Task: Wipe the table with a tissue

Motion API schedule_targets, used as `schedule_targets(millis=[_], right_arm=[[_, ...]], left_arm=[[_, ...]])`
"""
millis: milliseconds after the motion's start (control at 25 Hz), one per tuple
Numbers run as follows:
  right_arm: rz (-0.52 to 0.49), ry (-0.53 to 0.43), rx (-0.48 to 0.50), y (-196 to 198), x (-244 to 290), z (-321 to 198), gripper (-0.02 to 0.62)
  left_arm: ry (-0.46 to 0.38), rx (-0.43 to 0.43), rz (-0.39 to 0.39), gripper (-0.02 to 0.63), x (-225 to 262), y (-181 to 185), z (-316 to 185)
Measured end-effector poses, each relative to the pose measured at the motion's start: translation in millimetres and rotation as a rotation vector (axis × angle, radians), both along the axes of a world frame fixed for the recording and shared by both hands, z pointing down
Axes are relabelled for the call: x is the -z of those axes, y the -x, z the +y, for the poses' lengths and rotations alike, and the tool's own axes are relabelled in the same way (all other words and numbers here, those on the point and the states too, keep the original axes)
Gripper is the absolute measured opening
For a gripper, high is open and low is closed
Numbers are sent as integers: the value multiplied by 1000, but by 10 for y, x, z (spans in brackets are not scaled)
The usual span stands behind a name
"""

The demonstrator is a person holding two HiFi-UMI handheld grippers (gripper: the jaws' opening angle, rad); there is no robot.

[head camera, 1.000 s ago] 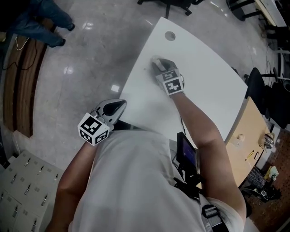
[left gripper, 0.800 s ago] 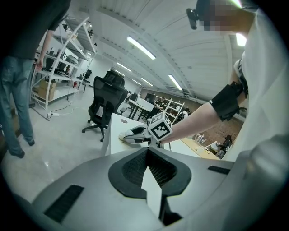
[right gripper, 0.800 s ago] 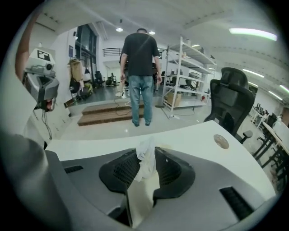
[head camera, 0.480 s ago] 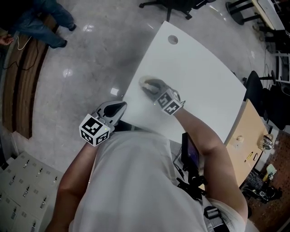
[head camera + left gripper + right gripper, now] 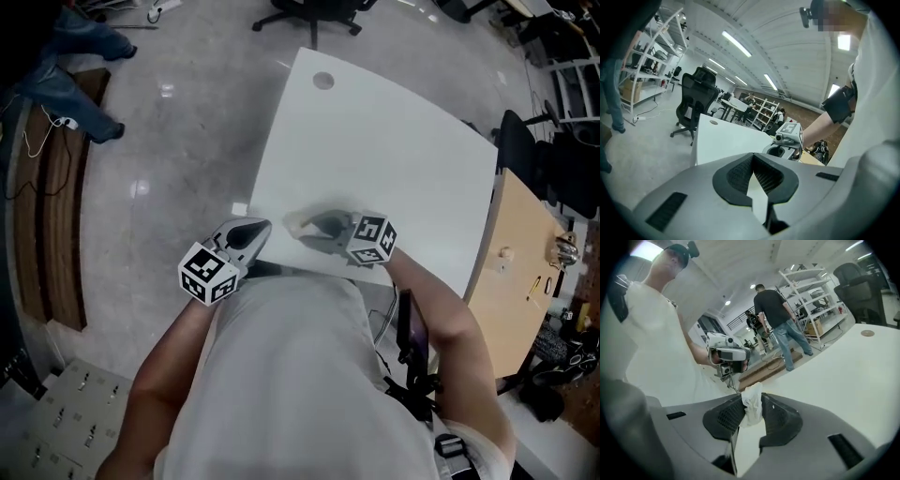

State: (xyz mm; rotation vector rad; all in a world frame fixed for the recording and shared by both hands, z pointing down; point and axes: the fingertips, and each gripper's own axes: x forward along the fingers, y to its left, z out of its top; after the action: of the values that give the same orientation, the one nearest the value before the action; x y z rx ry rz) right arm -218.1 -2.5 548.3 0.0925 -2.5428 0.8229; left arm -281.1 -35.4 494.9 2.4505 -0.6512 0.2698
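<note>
Our right gripper [image 5: 751, 399] was pinching the tissue [image 5: 753, 408]. Its two dark pads were closed on the crumpled white wad, which stuck out a little past the tips. In the head view this gripper [image 5: 311, 225] lay low over the white table [image 5: 375, 141], close to its near edge and pointing towards the left. The tissue [image 5: 292, 222] was at its tip, down at the table top. Whether it actually pressed on the surface we could not tell.

Our left gripper [image 5: 753, 157] had its jaws brought together at the tips with nothing between them. In the head view it [image 5: 255, 231] hung just off the table's near left corner, beside the tissue but apart from it. Each gripper showed up in the other's camera: the right one ahead in the left gripper view, the left one ahead in the right gripper view.

Farther out, the table top was bare except for a round hole [image 5: 323, 81] near its far corner. A black office chair [image 5: 309, 14] stood on the grey floor [image 5: 178, 141] beyond that corner. To our right a wooden table [image 5: 520, 262] carried a few small items. In the right gripper view a person in a dark shirt and jeans [image 5: 776, 310] stood with their back to us near some white shelving [image 5: 813, 291].
</note>
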Motion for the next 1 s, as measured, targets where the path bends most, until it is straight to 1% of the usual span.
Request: schedule_targets(millis=[120,280,520,720,840,1000], right_arm=[[14,-1,-80,-347,48,140,101],[16,-26,-268,-907,134,201,101],[38,-178,-572,-1895,427,204,101],[30,-269,-785,-2702,696,386,101],[16,-298,-866,-3059,776,560,101],[10,-308,-910,-3331,759,713,101]], left_arm=[[-12,-53,0,7,18,-212,21],[-38,-106,-10,8,57,-511,64],[-85,-185,-18,7,150,-1012,172],[-103,-195,-17,7,260,-1410,291],[-109,-205,-28,7,273,-1633,406],[-130,-199,-33,6,304,-1876,512]])
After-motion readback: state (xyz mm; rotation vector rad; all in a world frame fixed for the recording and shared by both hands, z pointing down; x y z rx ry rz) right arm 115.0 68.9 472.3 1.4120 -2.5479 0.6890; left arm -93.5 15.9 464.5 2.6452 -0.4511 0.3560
